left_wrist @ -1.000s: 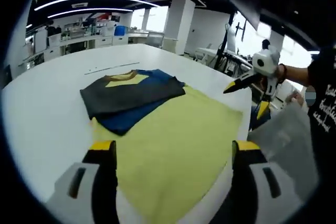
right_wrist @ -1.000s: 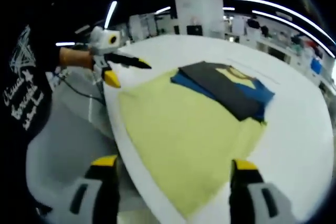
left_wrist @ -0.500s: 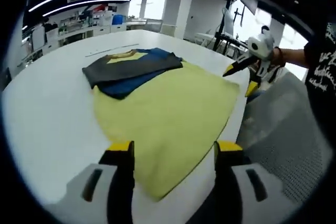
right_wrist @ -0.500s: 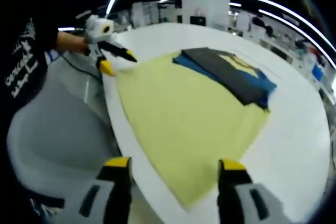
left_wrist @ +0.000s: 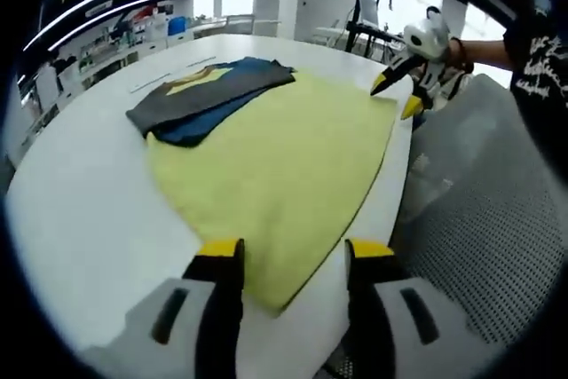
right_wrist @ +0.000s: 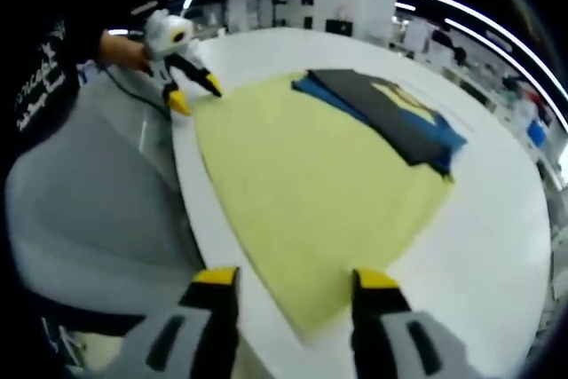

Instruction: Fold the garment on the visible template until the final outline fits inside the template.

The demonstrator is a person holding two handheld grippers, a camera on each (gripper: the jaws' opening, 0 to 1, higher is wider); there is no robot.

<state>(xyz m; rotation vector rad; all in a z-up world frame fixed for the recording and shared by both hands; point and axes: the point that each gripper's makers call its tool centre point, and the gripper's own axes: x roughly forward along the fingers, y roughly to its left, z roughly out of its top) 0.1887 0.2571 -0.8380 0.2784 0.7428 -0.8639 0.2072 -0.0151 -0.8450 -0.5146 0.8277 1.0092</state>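
Left gripper (left_wrist: 286, 253) jaws apart astride the garment (left_wrist: 275, 153) corner, right gripper (right_wrist: 294, 278) jaws likewise parted

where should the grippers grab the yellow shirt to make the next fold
Probably the two near hem corners of the yellow shirt, which lies flat on the white table with its hem along the table edge. The left gripper already faces one corner and the right gripper the other. Come in low from the table edge, one jaw sliding under the cloth.
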